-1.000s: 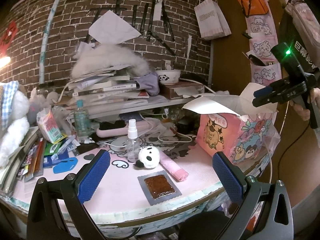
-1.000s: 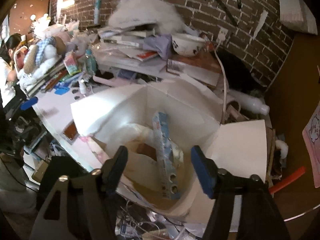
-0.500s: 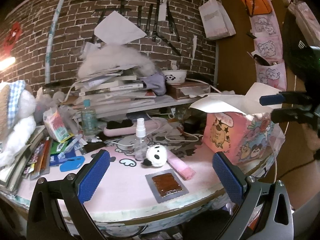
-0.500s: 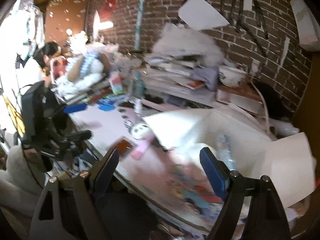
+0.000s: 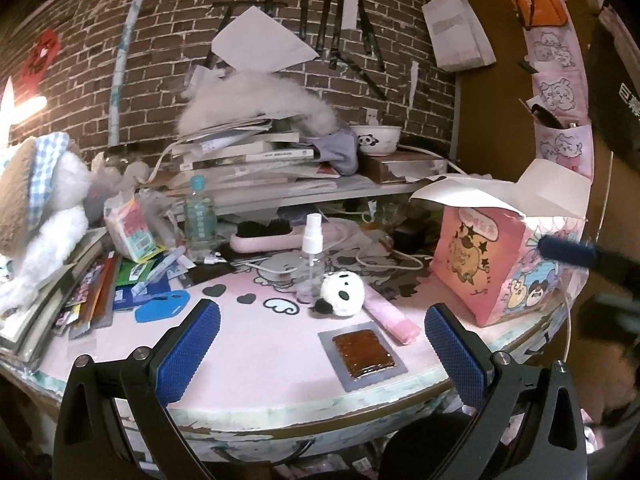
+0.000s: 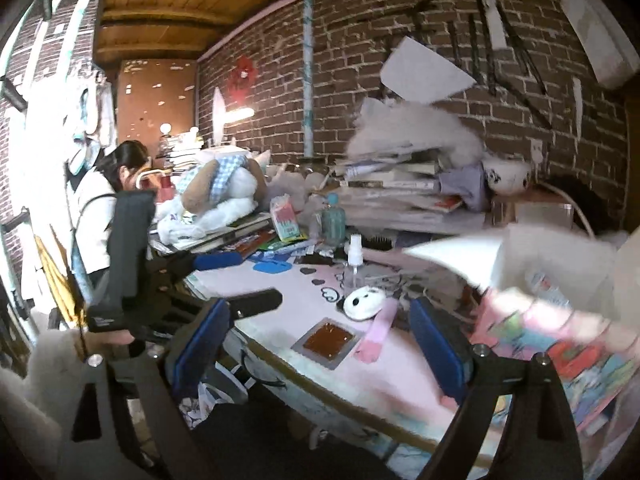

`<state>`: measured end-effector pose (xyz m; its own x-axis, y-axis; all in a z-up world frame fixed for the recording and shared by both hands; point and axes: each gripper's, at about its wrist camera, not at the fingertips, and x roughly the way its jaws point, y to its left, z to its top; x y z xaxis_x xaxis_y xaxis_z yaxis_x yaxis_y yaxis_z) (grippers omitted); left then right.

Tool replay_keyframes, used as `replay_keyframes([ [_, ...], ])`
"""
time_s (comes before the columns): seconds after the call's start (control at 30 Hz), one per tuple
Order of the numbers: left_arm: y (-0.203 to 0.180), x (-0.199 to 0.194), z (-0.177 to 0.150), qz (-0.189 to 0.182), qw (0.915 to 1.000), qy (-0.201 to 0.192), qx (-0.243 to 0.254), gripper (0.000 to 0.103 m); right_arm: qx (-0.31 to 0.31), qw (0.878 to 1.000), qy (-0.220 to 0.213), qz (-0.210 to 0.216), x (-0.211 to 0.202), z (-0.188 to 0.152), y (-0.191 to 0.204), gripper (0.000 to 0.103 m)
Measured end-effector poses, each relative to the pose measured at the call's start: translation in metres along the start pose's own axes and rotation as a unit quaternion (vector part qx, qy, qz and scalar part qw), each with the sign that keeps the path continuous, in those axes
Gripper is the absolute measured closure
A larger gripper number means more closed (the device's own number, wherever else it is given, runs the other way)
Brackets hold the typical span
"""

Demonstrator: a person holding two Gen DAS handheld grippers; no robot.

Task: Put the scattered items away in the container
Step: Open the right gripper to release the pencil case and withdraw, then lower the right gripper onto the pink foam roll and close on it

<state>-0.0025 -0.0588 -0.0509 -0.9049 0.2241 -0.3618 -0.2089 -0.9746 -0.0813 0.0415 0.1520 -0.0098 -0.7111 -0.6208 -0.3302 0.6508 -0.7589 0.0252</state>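
The open pink cartoon box (image 5: 492, 264) stands at the table's right end; it also shows blurred in the right wrist view (image 6: 560, 320). On the pink tabletop lie a grey packet with a brown pad (image 5: 362, 354) (image 6: 329, 340), a pink roll (image 5: 390, 316) (image 6: 376, 330), a panda plush (image 5: 342, 288) (image 6: 365, 302) and a clear spray bottle (image 5: 310, 262) (image 6: 354, 264). My left gripper (image 5: 320, 354) is open and empty above the table's front edge. My right gripper (image 6: 320, 348) is open and empty, near the packet, left of the box.
A blue tag (image 5: 162, 308), pens, packets and a green bottle (image 5: 199, 220) clutter the left. A pink brush (image 5: 280, 236), cables, stacked books (image 5: 248, 160) and a panda bowl (image 5: 378, 140) fill the back. A plush toy (image 5: 36, 208) lies far left. A person (image 6: 100, 200) sits beyond.
My right gripper has swung left and down, away from over the open box, and now faces the tabletop items. My left gripper has stayed almost still.
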Motion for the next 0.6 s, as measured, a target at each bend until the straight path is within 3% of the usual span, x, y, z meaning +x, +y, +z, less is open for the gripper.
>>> replay_keyframes([
  [0.27, 0.010, 0.000, -0.004, 0.007, 0.9999, 0.001, -0.012, 0.000, 0.008, 0.996, -0.011, -0.085, 0.032, -0.021, 0.011, 0.013],
  [0.5, 0.019, 0.003, -0.009, 0.018, 0.9996, 0.004, -0.021, 0.000, 0.041, 0.991, 0.005, -0.124, 0.062, -0.029, 0.002, 0.013],
  [0.6, 0.024, 0.002, -0.012, 0.015, 0.9995, 0.002, -0.027, 0.000, 0.054, 0.989, 0.017, -0.139, 0.077, -0.033, -0.005, 0.022],
])
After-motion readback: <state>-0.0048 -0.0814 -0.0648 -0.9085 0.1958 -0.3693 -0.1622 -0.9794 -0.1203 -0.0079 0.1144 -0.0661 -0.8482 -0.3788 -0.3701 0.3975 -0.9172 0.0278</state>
